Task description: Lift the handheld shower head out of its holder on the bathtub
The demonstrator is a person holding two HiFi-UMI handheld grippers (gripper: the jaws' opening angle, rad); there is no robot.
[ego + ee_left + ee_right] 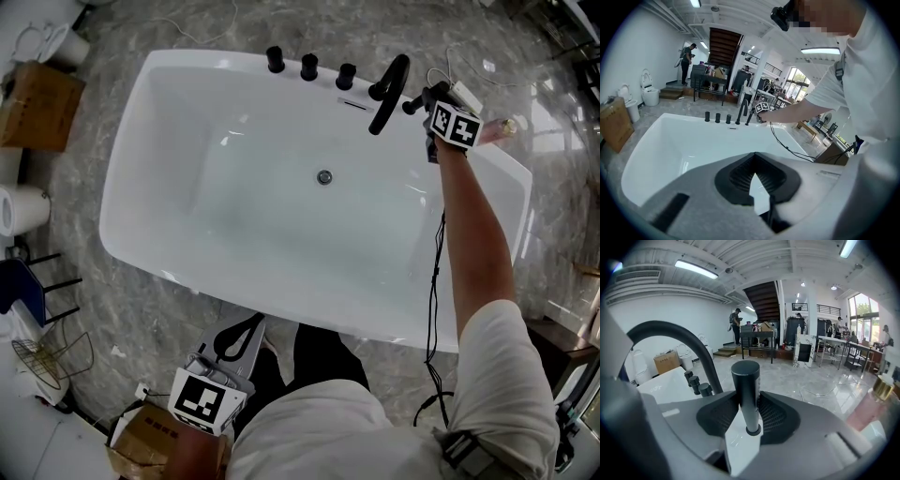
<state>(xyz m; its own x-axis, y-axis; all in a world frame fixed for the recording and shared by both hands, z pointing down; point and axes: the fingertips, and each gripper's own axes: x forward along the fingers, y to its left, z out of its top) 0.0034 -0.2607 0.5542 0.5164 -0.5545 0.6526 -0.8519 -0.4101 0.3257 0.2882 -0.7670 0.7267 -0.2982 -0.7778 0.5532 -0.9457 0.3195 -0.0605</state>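
The black handheld shower head [746,392] stands upright in its holder on the white bathtub's rim [665,380]. My right gripper [746,414] is shut on it, one ribbed pad pressed on each side. In the head view it [419,101] reaches over the tub's far right corner, beside the arched black spout [389,92]. The shower head [411,105] shows only as a short black stub there. My left gripper [251,323] hangs by the tub's near rim [234,302], above the person's legs. It [754,161] is shut, fingertips meeting, with nothing held.
Three black knobs [308,66] line the far rim left of the spout. A black cable [433,281] hangs from the right arm across the tub's right edge. A gold-capped bottle [507,126] stands at the far right corner. Cardboard boxes [37,105] and a chair [23,286] are on the left floor.
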